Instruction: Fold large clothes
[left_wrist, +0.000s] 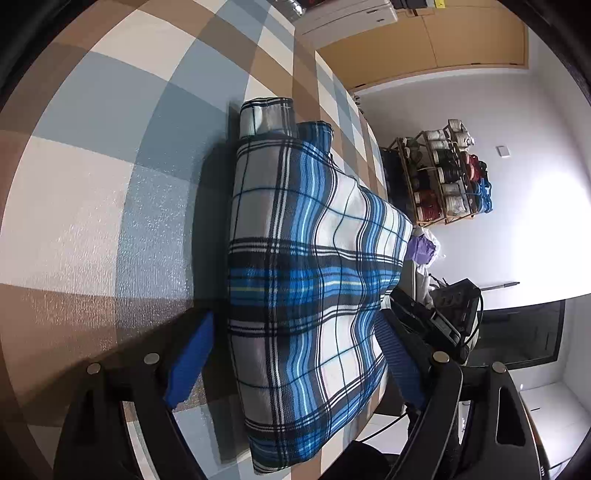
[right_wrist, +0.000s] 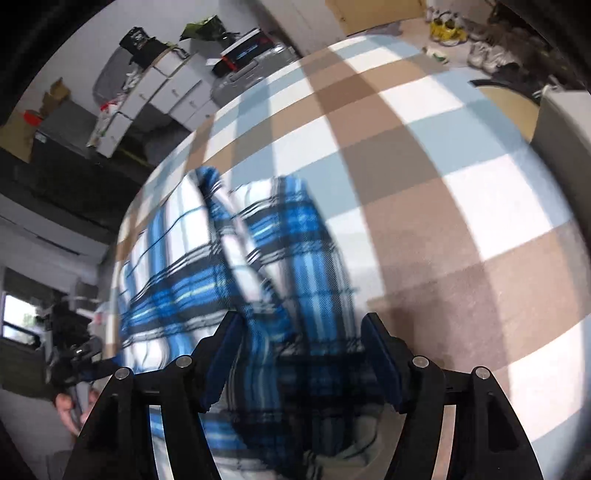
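A blue, white and black plaid garment (left_wrist: 306, 280) lies folded on a checked tablecloth (left_wrist: 110, 177). My left gripper (left_wrist: 295, 350) is open, its blue pads (left_wrist: 188, 362) wide apart on either side of the garment's near part. In the right wrist view the same plaid garment (right_wrist: 236, 266) is blurred by motion and lies bunched with a raised fold. My right gripper (right_wrist: 299, 354) is open over the garment's near edge, with cloth between its pads (right_wrist: 380, 362); the jaws stand apart and do not pinch it.
The checked tablecloth (right_wrist: 424, 192) stretches far to the right of the garment. A shelf of yarn cones (left_wrist: 447, 177) stands by the wall beyond the table edge. White drawers and boxes (right_wrist: 166, 88) stand behind the table. The other gripper (left_wrist: 439, 314) shows past the garment.
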